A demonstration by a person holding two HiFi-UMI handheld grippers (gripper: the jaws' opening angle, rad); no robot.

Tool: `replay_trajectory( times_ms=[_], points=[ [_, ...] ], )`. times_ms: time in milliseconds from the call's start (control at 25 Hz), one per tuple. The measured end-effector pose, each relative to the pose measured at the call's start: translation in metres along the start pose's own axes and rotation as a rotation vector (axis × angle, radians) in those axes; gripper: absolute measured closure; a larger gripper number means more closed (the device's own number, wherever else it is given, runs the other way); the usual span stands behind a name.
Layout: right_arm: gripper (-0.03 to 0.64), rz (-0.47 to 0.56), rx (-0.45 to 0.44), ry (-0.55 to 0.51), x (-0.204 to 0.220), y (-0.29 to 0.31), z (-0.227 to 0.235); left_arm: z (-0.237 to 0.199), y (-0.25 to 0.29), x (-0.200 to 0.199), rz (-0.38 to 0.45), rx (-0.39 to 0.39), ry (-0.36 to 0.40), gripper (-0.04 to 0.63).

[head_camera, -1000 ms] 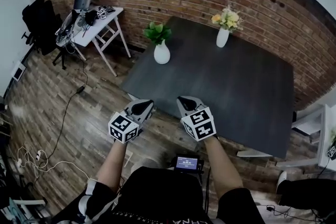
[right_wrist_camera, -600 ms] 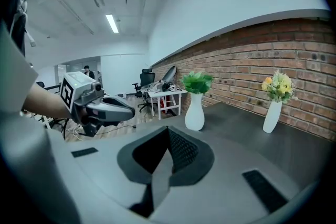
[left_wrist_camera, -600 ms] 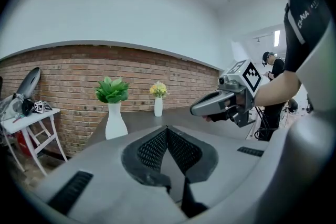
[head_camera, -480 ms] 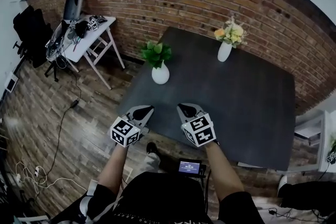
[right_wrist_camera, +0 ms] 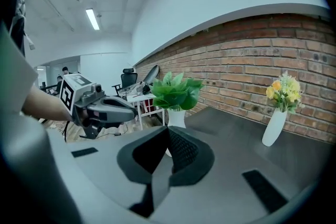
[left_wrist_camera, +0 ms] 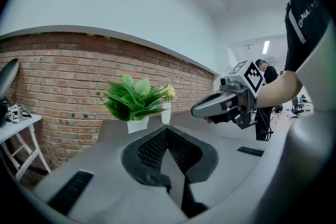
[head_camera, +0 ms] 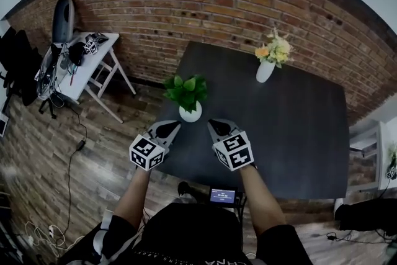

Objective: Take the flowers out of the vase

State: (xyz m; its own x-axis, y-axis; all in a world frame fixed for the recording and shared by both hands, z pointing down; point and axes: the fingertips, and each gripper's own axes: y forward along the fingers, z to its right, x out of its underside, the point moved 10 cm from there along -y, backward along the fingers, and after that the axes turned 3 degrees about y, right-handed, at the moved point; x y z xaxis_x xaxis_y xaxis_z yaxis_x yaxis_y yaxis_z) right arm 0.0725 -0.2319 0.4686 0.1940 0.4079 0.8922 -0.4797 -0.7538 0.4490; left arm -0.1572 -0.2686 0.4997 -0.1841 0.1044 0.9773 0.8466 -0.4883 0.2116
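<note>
**1.** Left claw [head_camera: 173, 127]: pressed together, pinching nothing, over the near edge of the dark surface [head_camera: 298, 139].

**2.** Green plant [head_camera: 187, 91] in a round white pot [head_camera: 190, 113]: just ahead of the 2 claws, between them.

**3.** Right claw [head_camera: 213, 125]: pressed together, empty.

**4.** Flowers [head_camera: 275, 50], yellow and cream: upright in the tall white vase [head_camera: 265, 71], well beyond the right claw, ahead and to its right, untouched.

**Step in hand:** approach, with no removal begun.

**Next move, as judged:** bring 1 claw to the bouquet, spread it, and pinch the stems above the vase mouth. Steady the vase with the other claw and lift straight up.
</note>
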Motion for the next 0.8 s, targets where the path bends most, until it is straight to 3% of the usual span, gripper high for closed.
replay_trajectory(
  times_ms=[280, 800],
  points=[
    [0.612, -0.027, 0.016, 0.003, -0.007, 0.024, 0.017, -0.025, 0.025, 0.008, -0.006, 0.046, -0.027, 0.592],
    [0.612, -0.009, -0.061, -0.028, -0.024, 0.044, 0.052, -0.033, 0.049, 0.0, 0.008, -0.01, -0.054, 0.592]
  ],
)
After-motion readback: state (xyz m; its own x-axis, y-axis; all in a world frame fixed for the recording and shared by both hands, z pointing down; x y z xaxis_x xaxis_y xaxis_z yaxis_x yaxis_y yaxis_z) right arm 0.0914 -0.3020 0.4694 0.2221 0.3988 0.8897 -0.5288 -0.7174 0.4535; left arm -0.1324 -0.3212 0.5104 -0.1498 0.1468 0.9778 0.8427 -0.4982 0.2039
